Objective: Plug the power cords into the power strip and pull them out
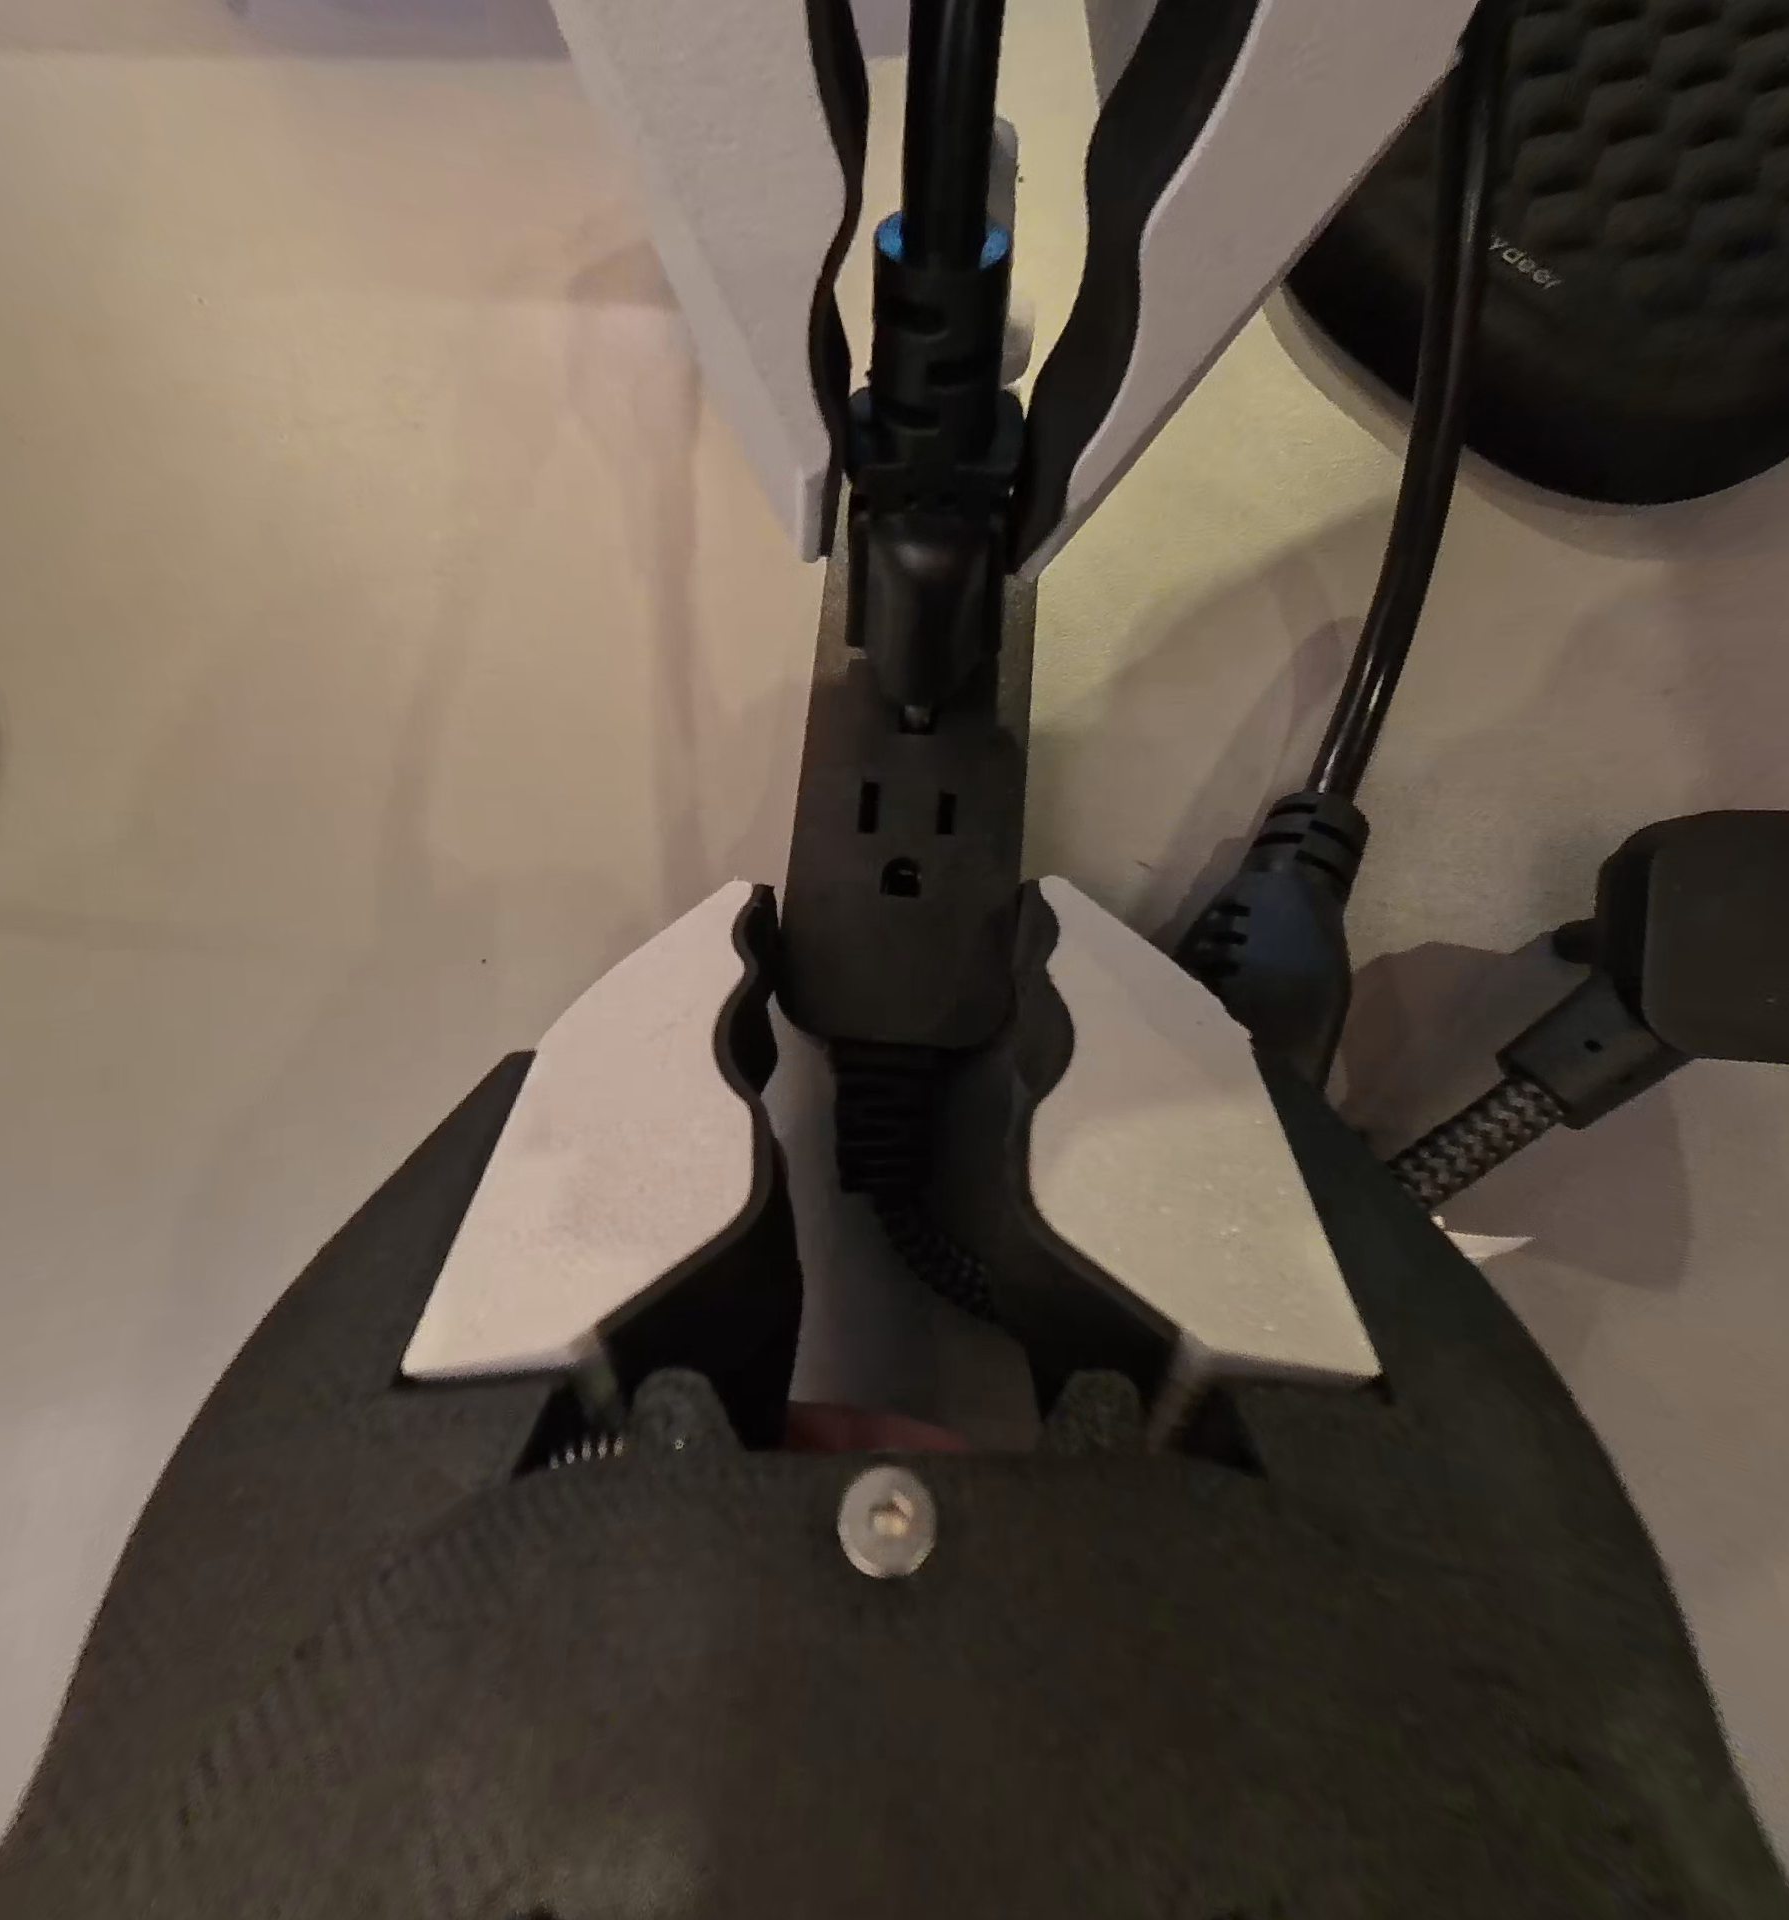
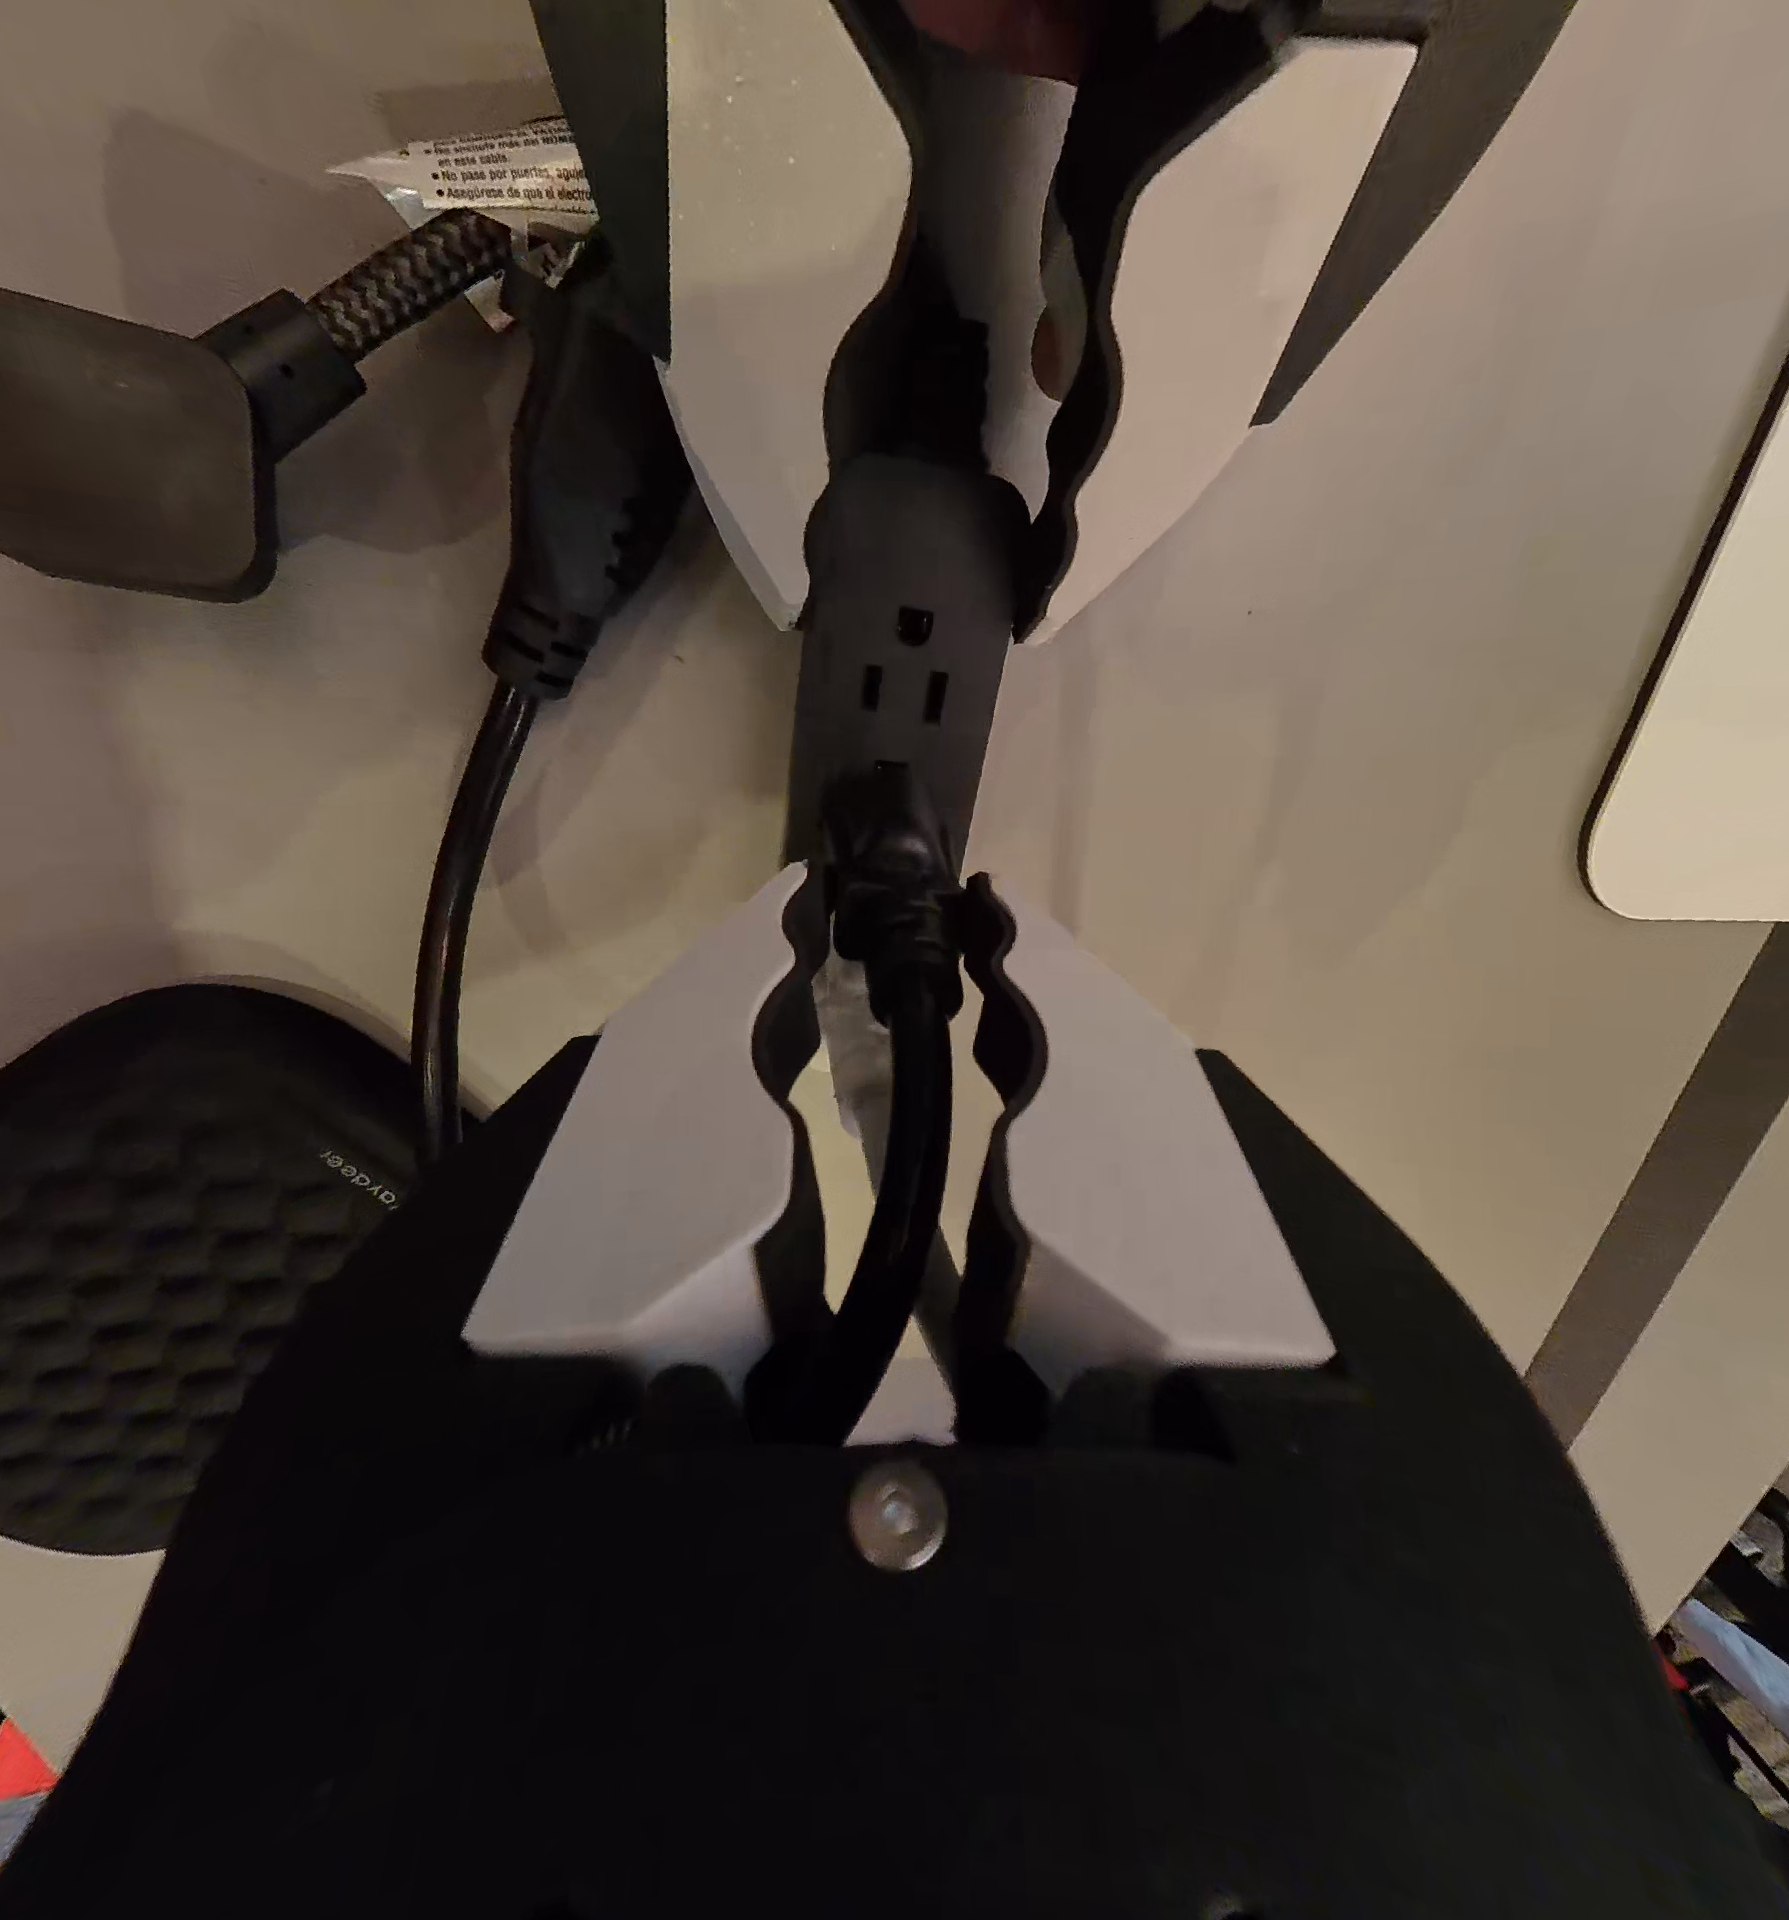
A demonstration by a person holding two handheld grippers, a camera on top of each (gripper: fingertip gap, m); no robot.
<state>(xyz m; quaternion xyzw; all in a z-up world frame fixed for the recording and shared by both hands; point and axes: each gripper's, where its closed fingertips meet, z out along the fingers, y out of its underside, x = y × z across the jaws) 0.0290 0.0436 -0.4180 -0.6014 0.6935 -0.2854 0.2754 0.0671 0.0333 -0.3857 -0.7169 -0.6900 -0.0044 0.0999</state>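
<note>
A black power strip [image 1: 905,774] lies on the white table and runs away from my left gripper [image 1: 895,914], which is shut on its near end by the braided cable. The nearest outlet [image 1: 905,831] is empty. My right gripper [image 2: 888,904] is shut on a black power cord plug [image 2: 885,842] at the strip's [image 2: 895,727] second outlet. In the left wrist view the plug [image 1: 921,592] leans over that outlet and a bit of metal prong shows under it. I cannot tell how deep it sits. The right gripper [image 1: 921,520] faces the left gripper [image 2: 911,613].
A second black plug [image 1: 1274,935] with its cord lies loose beside the strip. The strip's own flat plug [image 1: 1721,935] on braided cable lies past it. A black textured case [image 1: 1648,260] sits at the table's side. A white dark-edged slab [image 2: 1752,623] lies on the other side. My right fingertips sit around 5 centimetres from my left ones. About 15 centimetres separates my right fingertips from the black textured case [image 1: 1648,260]. My right wrist view [image 2: 235,1176] looks at it from another angle.
</note>
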